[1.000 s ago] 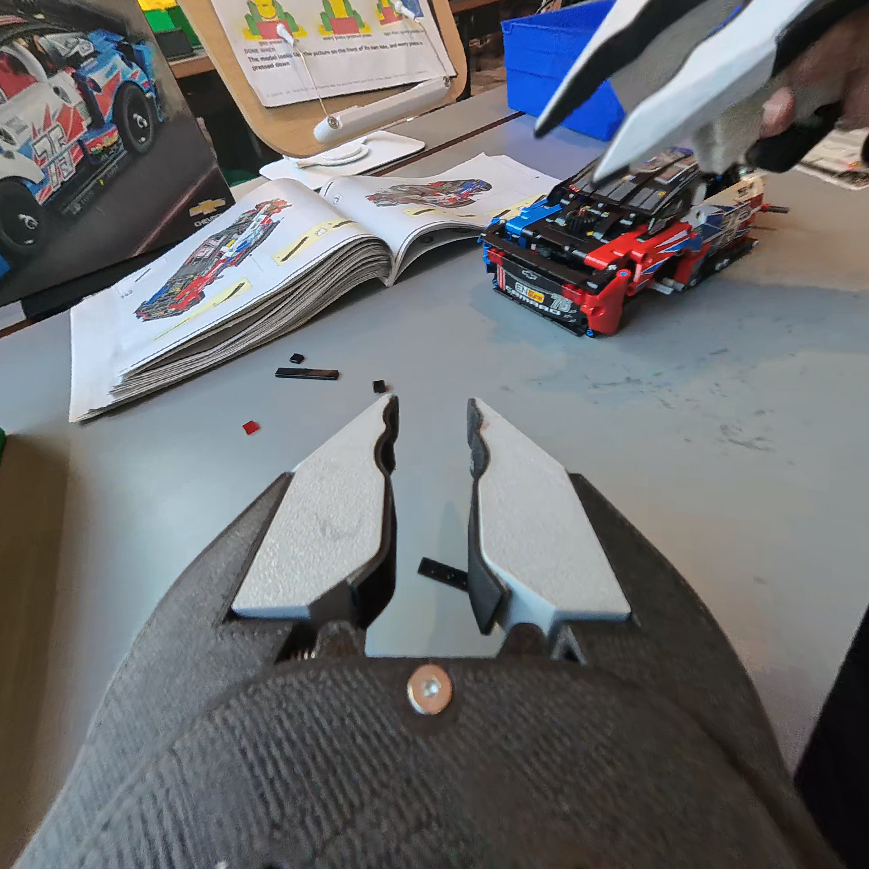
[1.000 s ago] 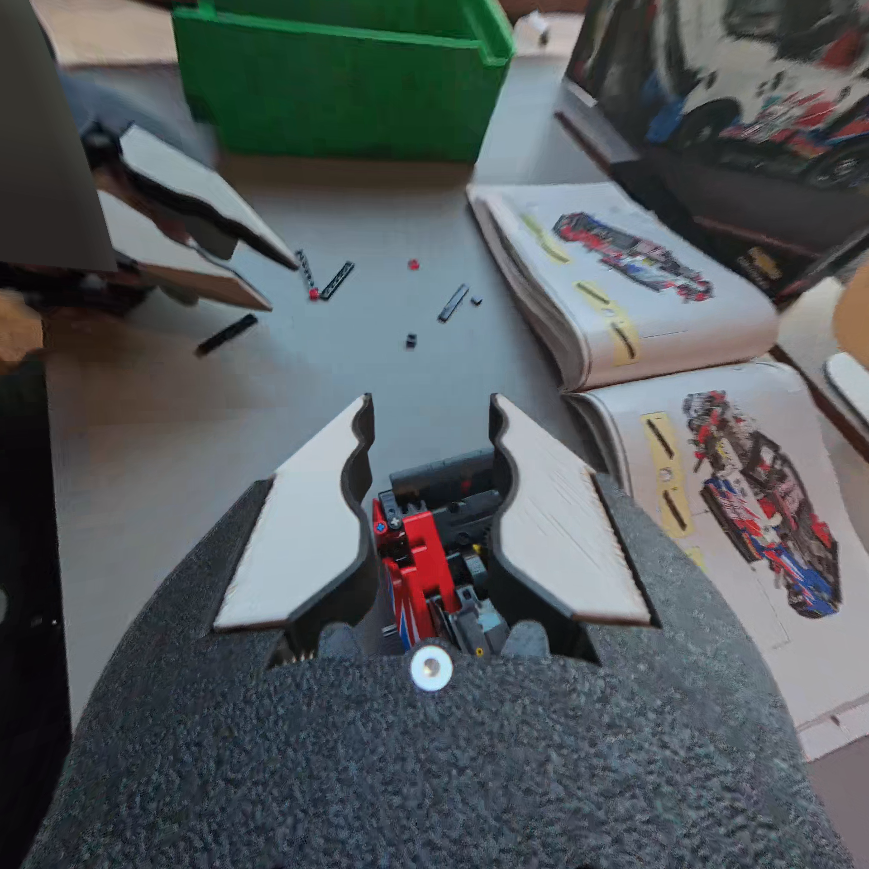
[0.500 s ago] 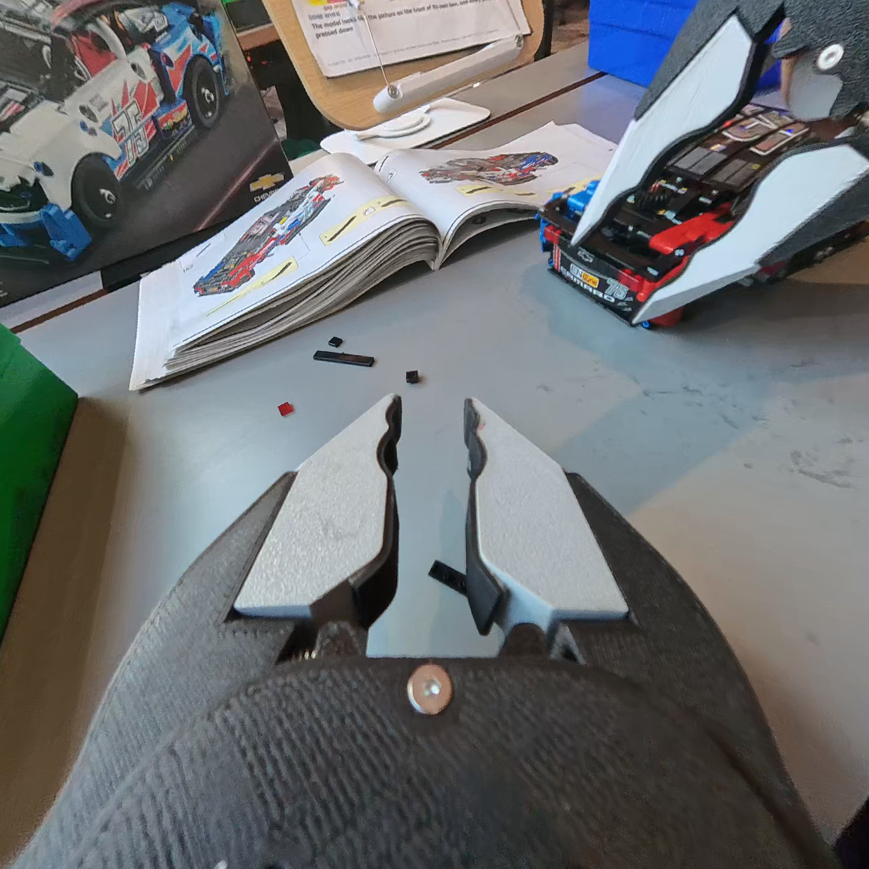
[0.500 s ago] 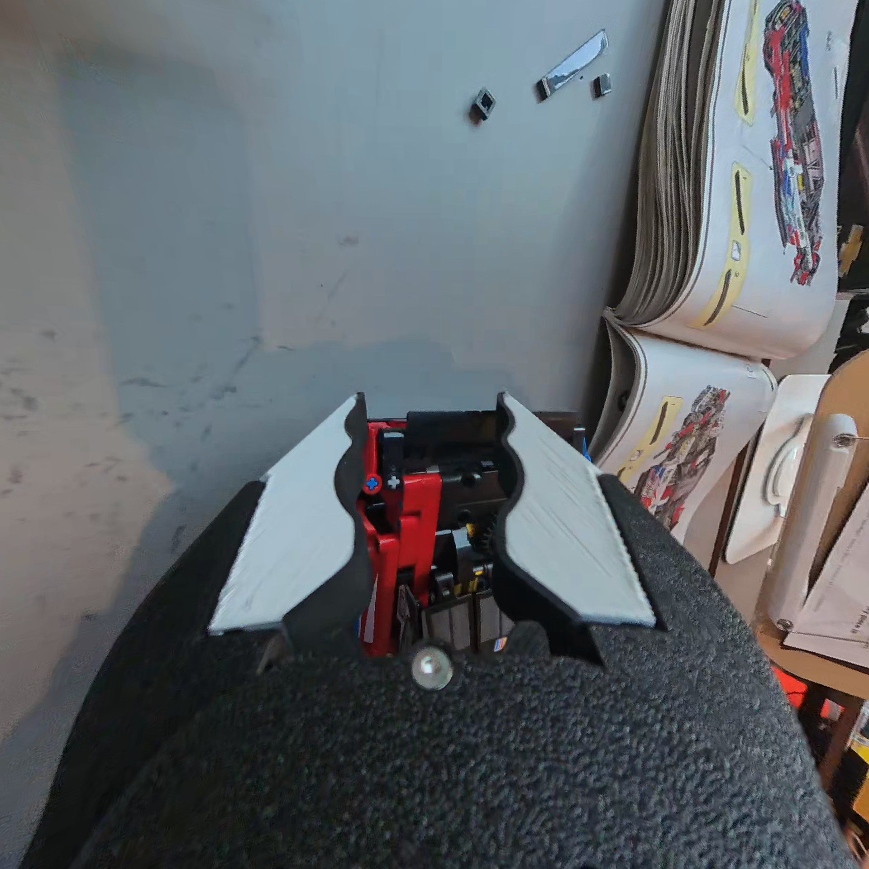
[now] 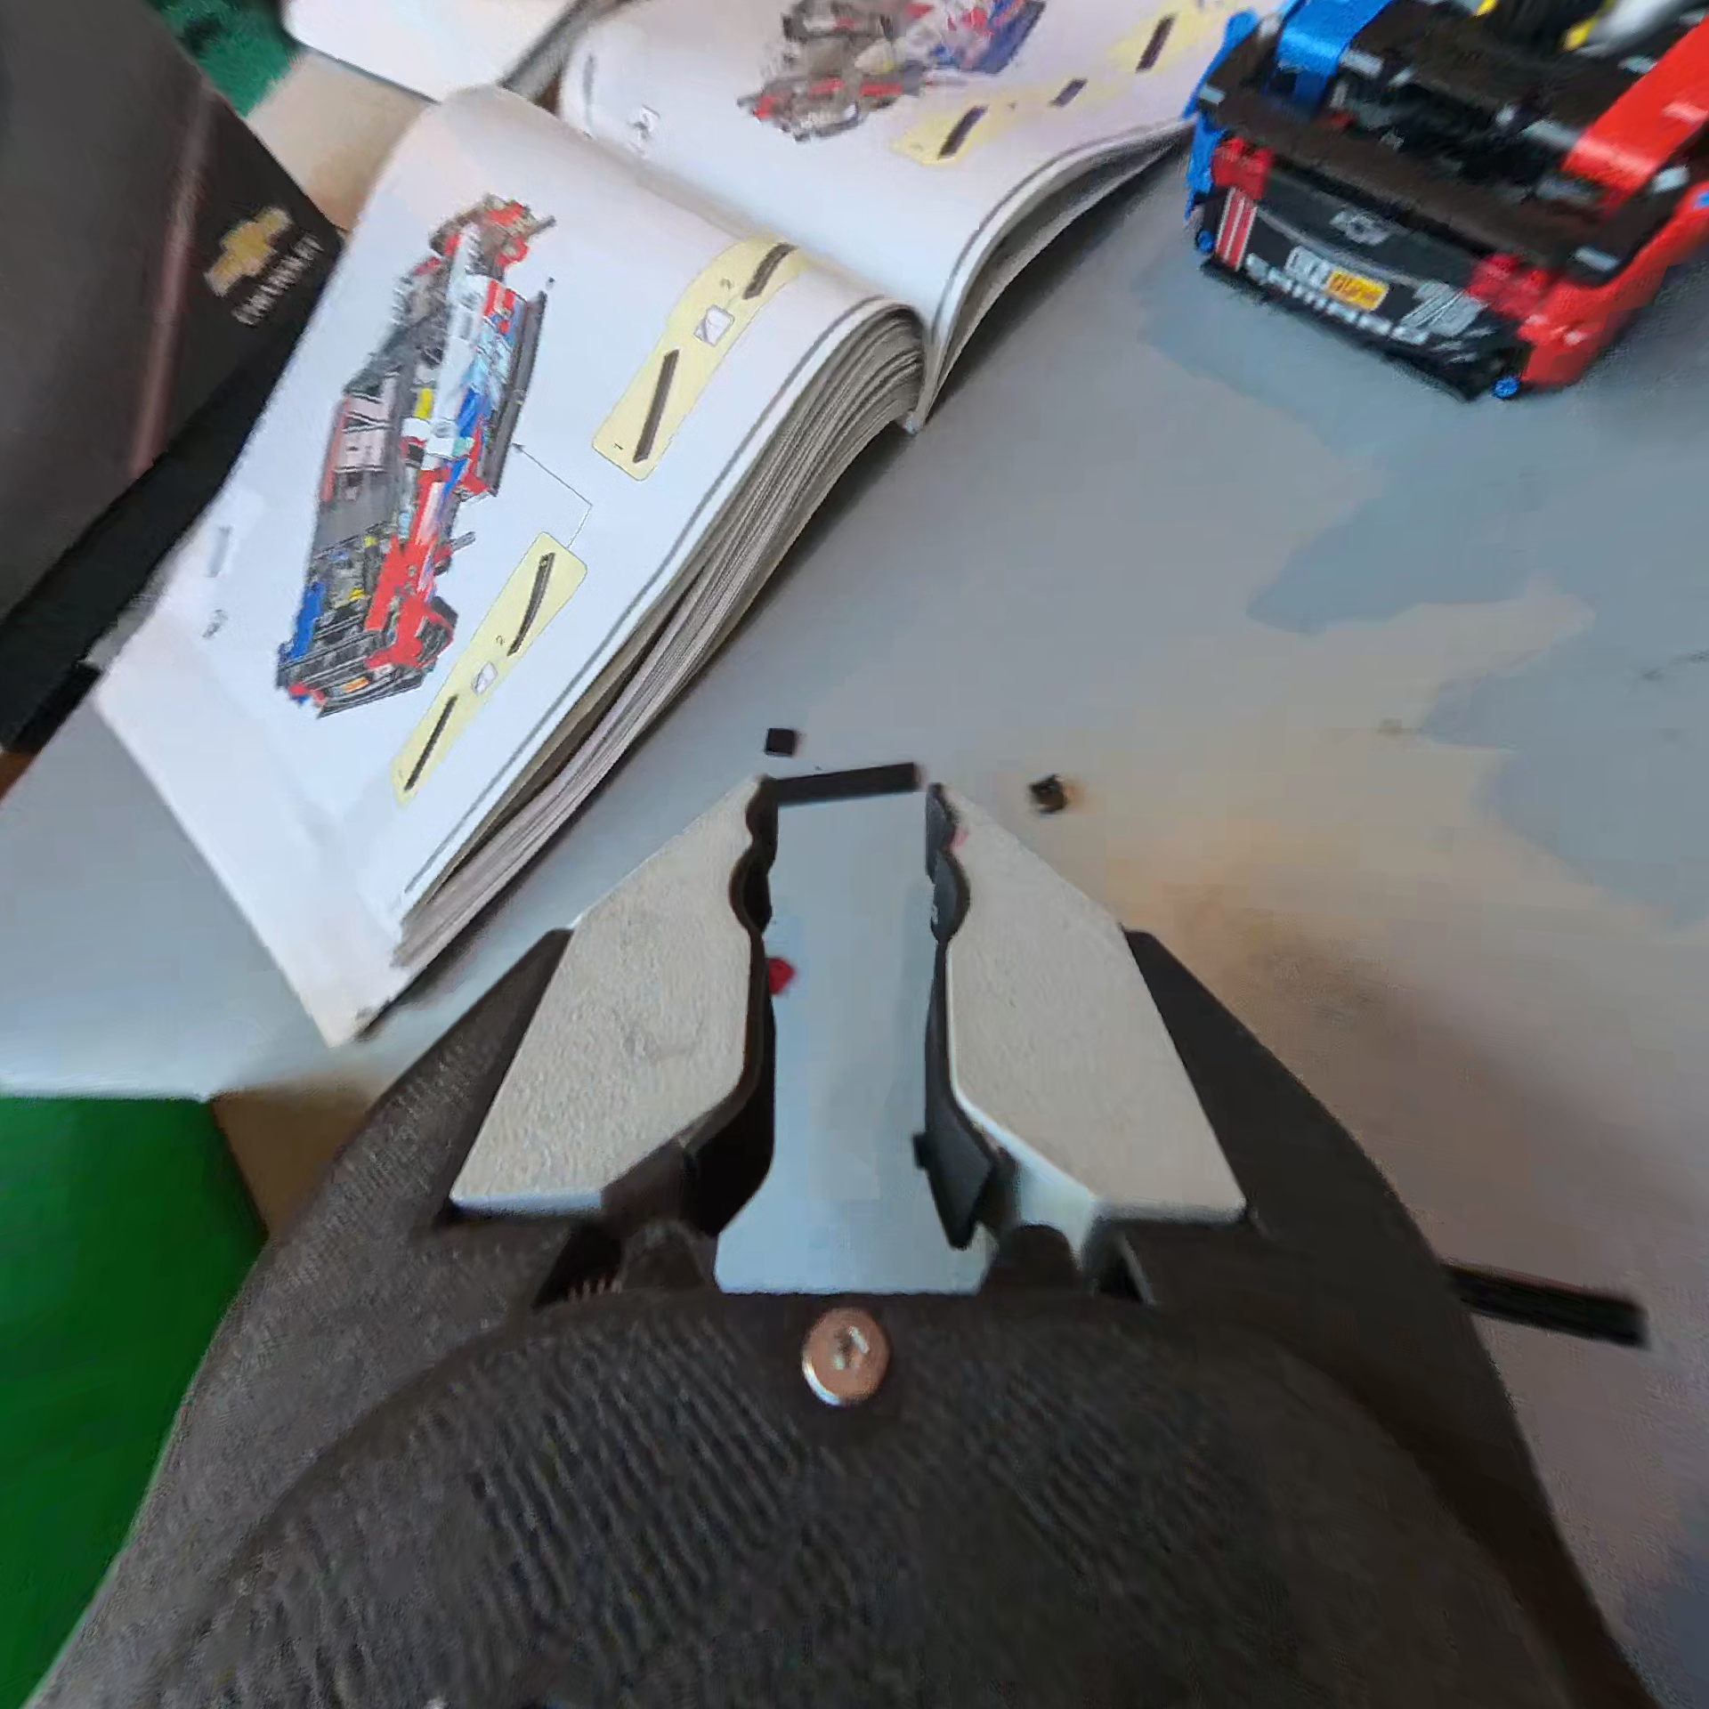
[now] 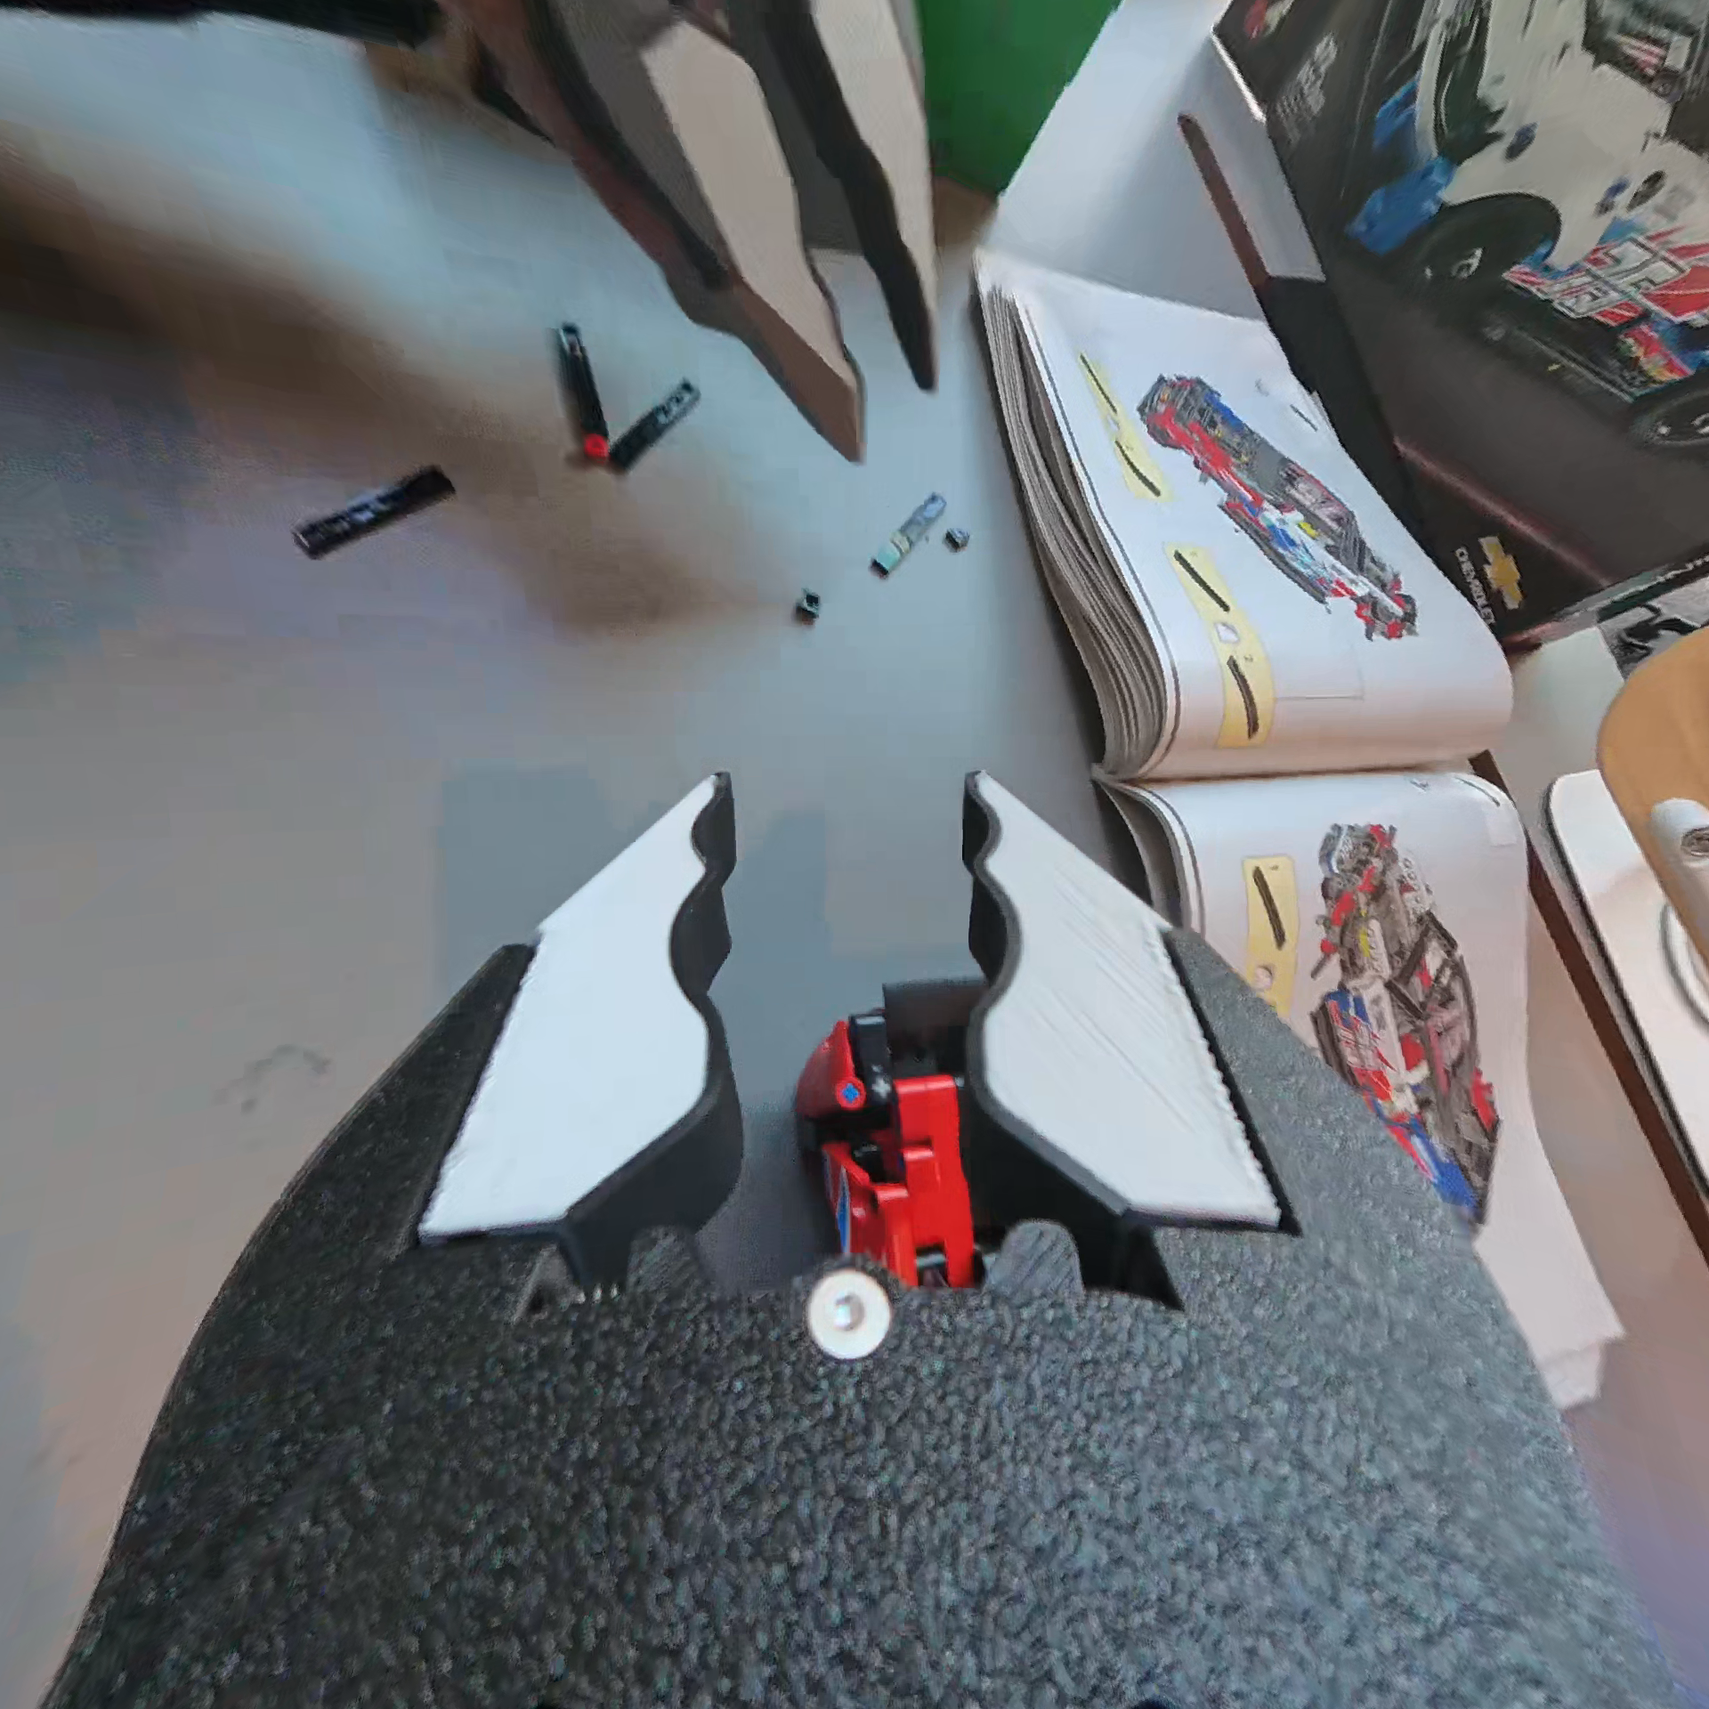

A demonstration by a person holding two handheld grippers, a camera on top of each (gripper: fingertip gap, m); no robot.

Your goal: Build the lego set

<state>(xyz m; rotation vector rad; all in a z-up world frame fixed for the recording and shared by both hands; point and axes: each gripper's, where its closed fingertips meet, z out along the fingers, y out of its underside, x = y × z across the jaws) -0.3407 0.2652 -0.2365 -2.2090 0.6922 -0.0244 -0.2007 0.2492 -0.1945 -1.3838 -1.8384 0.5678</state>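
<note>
The partly built red, blue and black lego car [image 5: 1443,185] stands on the grey table at the far right. In the right wrist view only its red corner [image 6: 888,1137] shows, low between my right fingers. My right gripper [image 6: 846,795] is open, with a gap beside the car. My left gripper [image 5: 846,805] is open and low over the table. Its tips are at a flat black bar [image 5: 846,781], which also shows in the right wrist view [image 6: 911,534]. A small red piece [image 5: 781,976] lies between the left fingers. The left gripper also shows from the right wrist view [image 6: 832,277].
The open instruction book [image 5: 647,370] lies left of the car, with the set's box [image 5: 120,277] behind it. A green bin [image 5: 92,1341] is at the near left. Small black pieces [image 5: 1048,793] and black beams [image 6: 374,510] are scattered on the table. One gripper's finger ends stand about 15 centimeters off the other's. Between my left fingertips and the flat black bar [image 5: 846,781] there is roughly 5 centimeters.
My left gripper has moved forward and down to the flat black bar. My right gripper, which was around the car's front, has opened wider and swung to face the table and book.
</note>
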